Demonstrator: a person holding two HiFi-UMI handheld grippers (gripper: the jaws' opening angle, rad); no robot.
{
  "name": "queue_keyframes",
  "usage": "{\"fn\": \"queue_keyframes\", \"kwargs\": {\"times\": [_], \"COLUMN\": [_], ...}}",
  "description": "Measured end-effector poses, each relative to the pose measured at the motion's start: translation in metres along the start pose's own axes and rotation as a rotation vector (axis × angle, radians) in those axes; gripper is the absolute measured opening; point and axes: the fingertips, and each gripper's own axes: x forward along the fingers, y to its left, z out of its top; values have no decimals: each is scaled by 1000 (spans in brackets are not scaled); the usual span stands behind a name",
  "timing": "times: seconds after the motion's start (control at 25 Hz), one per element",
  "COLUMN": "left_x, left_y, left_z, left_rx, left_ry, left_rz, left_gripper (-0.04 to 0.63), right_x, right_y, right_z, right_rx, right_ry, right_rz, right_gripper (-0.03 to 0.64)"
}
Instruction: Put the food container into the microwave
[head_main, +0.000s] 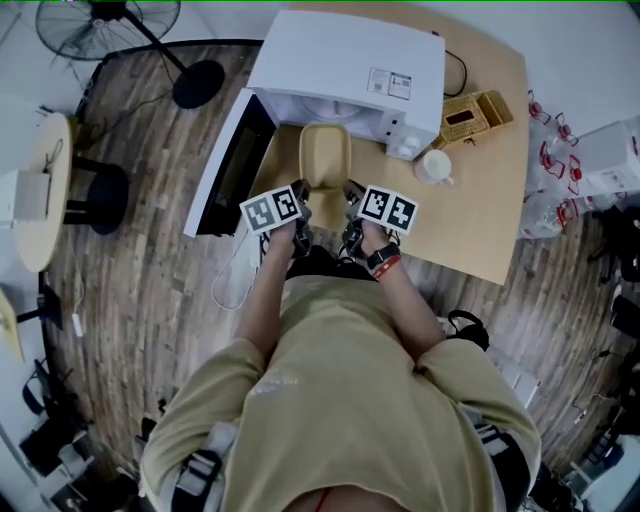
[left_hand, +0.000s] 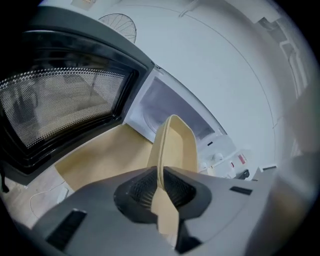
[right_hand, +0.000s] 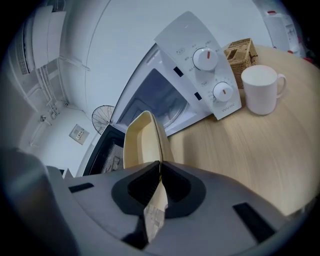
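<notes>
A beige food container (head_main: 325, 160) is held in front of the white microwave (head_main: 345, 70), whose door (head_main: 228, 170) stands open to the left. My left gripper (head_main: 301, 212) is shut on the container's (left_hand: 176, 146) left rim, which runs between its ribbed pads. On the opposite rim of the container (right_hand: 140, 142) my right gripper (head_main: 352, 214) is shut as well. The far end of the container sits at the mouth of the microwave cavity (left_hand: 165, 107). In the right gripper view the control panel (right_hand: 207, 70) with two knobs shows.
A white mug (head_main: 434, 167) stands on the wooden table (head_main: 480, 215) right of the microwave, with a wicker box (head_main: 475, 115) behind it. A floor fan (head_main: 110, 25) and a stool (head_main: 95, 195) stand on the wooden floor to the left. Plastic bags (head_main: 570, 170) lie at the right.
</notes>
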Motion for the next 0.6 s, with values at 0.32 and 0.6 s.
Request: {"fn": "queue_keyframes", "kwargs": {"times": [0.32, 0.6], "left_x": [28, 61], "left_y": [10, 5], "left_z": [54, 76], "left_rx": [-43, -49], "left_ry": [-1, 44], "left_rz": [-48, -107], "left_gripper": [52, 52], "right_x": [38, 55], "right_y": [18, 10], "right_z": [38, 68], "right_rx": [21, 48], "right_ry": [-26, -63], "right_rz": [-13, -70], "right_gripper": [37, 37]}}
